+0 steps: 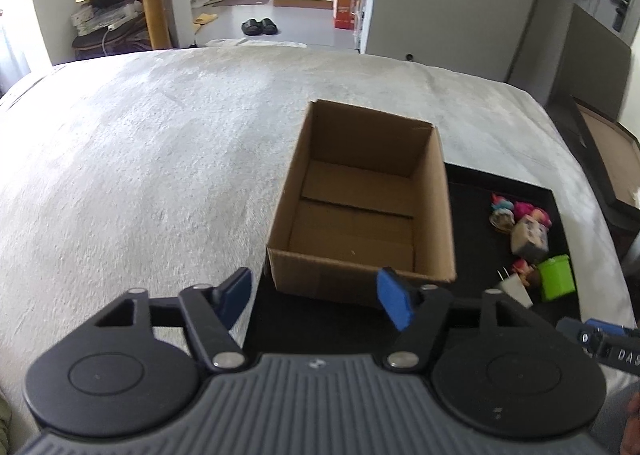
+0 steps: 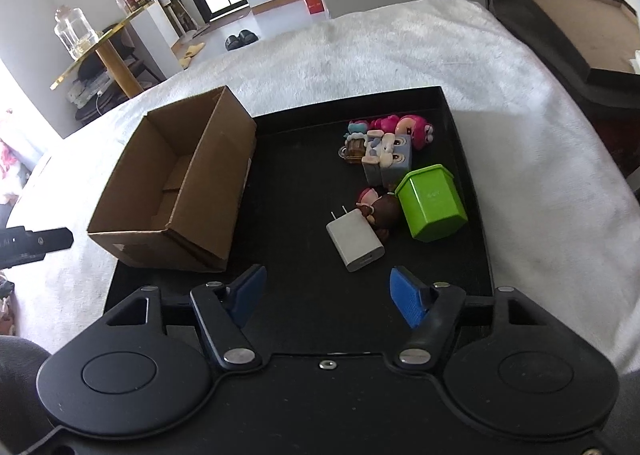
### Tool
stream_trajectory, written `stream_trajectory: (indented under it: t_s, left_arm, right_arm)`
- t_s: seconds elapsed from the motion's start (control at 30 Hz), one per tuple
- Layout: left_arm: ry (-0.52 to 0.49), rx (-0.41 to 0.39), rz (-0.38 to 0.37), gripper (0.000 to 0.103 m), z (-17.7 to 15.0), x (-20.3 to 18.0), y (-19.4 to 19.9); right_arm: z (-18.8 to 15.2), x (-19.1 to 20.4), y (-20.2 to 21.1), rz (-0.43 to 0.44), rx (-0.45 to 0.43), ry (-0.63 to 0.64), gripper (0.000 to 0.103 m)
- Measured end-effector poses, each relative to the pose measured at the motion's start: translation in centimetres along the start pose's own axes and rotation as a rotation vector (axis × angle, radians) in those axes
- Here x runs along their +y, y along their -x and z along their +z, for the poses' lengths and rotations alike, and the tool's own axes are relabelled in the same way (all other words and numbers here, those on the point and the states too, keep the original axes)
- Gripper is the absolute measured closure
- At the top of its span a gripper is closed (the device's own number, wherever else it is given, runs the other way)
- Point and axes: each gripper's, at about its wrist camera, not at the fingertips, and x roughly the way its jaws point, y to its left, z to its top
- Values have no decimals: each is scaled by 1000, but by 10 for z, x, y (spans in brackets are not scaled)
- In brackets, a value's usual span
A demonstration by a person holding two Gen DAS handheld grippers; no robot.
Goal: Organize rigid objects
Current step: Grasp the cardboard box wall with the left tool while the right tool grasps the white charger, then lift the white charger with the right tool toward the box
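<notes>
Presently: empty cardboard box [image 2: 176,183] on tray's [image 2: 304,191] left edge awaiting charger [image 2: 355,241], green box [image 2: 432,202] and figurines [image 2: 390,151]; both grippers [image 1: 315,297] [image 2: 327,295] spread, holding nothing.

Open tray floor [image 2: 304,191] between cardboard box [image 2: 176,183] and toy cluster [image 2: 384,159].

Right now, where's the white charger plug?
In the right wrist view, the white charger plug lies on the black tray, just ahead of the open right gripper, touching the brown figurine beside the green box.
</notes>
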Motion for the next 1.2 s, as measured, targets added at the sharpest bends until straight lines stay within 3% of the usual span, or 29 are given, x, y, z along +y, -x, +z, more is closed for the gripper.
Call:
stream_trajectory:
  t_s: [0.3, 0.8, 0.93, 0.97, 1.0, 1.03, 1.2]
  left_arm:
    - [38, 31, 22, 60, 13, 6, -35]
    - [60, 79, 89, 75, 23, 11, -74]
    - [62, 91, 111, 86, 25, 9, -78]
    - [57, 92, 121, 95, 25, 9, -78]
    - [51, 91, 123, 95, 25, 9, -78]
    - [44, 93, 120, 95, 26, 9, -77]
    - [10, 115, 113, 96, 22, 3, -71]
  right_arm:
    - [5, -7, -44, -2, -16, 23, 36]
    - [5, -9, -81, -48, -40, 91, 38]
    - [3, -7, -87, -54, -17, 111, 47]
    - [3, -7, -87, -57, -13, 111, 51]
    - [3, -7, -87, -59, -10, 111, 55]
    - [2, -7, -88, -57, -2, 107, 65]
    - [-2, -9, -83, -48, 7, 91, 66]
